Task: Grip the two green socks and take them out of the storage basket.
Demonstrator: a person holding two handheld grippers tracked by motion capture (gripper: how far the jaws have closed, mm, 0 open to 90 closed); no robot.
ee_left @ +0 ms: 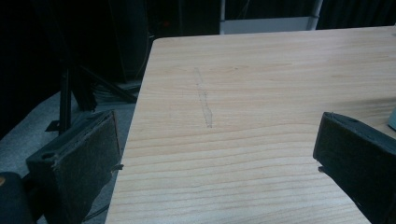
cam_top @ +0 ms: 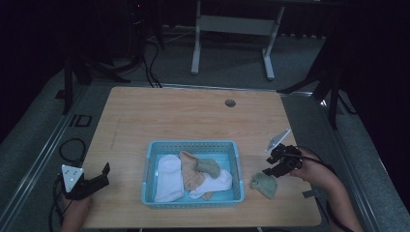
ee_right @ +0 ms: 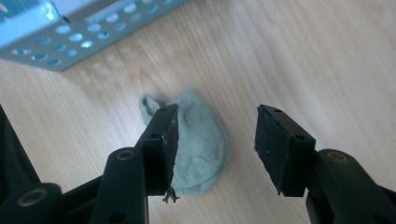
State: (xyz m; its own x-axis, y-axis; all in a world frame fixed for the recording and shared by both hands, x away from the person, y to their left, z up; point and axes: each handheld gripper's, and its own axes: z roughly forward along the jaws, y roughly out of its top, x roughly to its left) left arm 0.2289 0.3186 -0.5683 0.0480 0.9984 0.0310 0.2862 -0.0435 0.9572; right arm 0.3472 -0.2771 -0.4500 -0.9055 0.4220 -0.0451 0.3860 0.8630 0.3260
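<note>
A small green sock [cam_top: 264,185] [ee_right: 201,140] lies crumpled on the wooden table, just right of a light blue basket [cam_top: 193,143] [ee_right: 56,37]. My right gripper [cam_top: 268,167] [ee_right: 215,114] hovers over the sock with its jaws apart; nothing is pinched between the pads. The basket holds a white sock [cam_top: 168,183], a tan sock [cam_top: 191,171], another green sock [cam_top: 209,166] and one more white sock [cam_top: 217,185]. At the table's front left corner my left gripper [cam_top: 105,175] [ee_left: 217,121] rests open over bare wood.
The table's left edge [ee_left: 140,107] runs close beside the left gripper, with dark floor and stands beyond. A round cable hole [cam_top: 230,103] sits at the back of the table. A white desk frame [cam_top: 232,29] stands behind.
</note>
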